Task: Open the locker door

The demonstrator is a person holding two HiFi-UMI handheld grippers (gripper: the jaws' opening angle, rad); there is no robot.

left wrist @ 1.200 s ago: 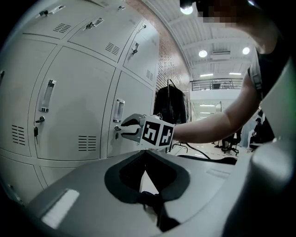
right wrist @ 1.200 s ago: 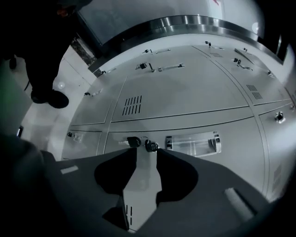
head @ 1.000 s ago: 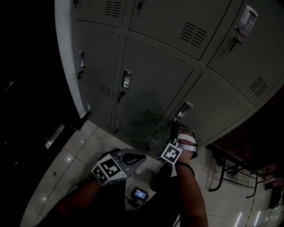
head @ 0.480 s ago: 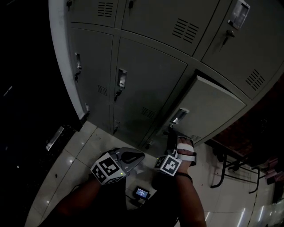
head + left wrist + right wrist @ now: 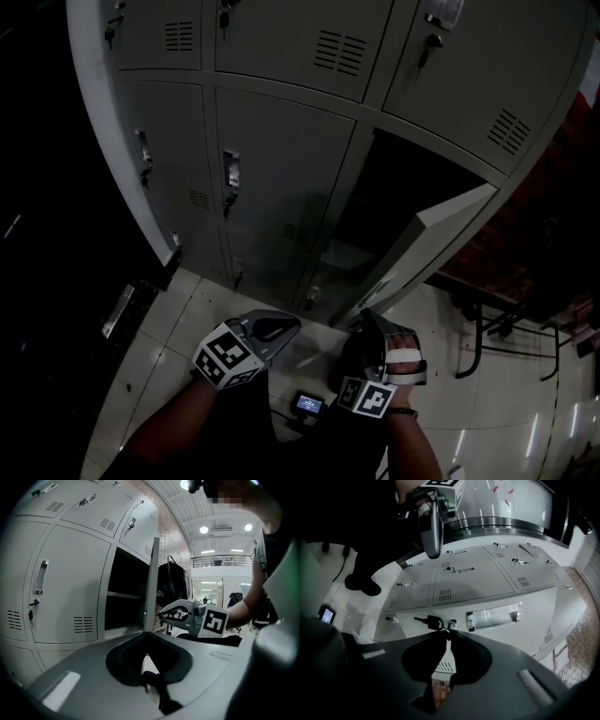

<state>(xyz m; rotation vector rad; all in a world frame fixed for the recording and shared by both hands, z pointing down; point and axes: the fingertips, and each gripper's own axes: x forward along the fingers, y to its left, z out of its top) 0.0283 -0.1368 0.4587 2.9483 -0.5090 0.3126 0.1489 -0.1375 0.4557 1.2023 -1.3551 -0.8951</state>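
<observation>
The grey locker door stands swung out from the bank of lockers, and its dark compartment shows behind it. My right gripper is at the door's lower edge. In the right gripper view its jaws are pinched together on the key at the lock, beside the shiny recessed handle; a spare black-headed key hangs from the ring. My left gripper hangs apart to the left, shut on nothing. From the left gripper view the door's edge shows with the right gripper on it.
Closed locker doors fill the bank left of and above the open one. A small lit device lies on the tiled floor near my feet. Dark metal chair legs stand to the right.
The locker door has swung from shut to wide open. My right gripper has come back toward me and down with the door's edge. The left gripper has barely moved.
</observation>
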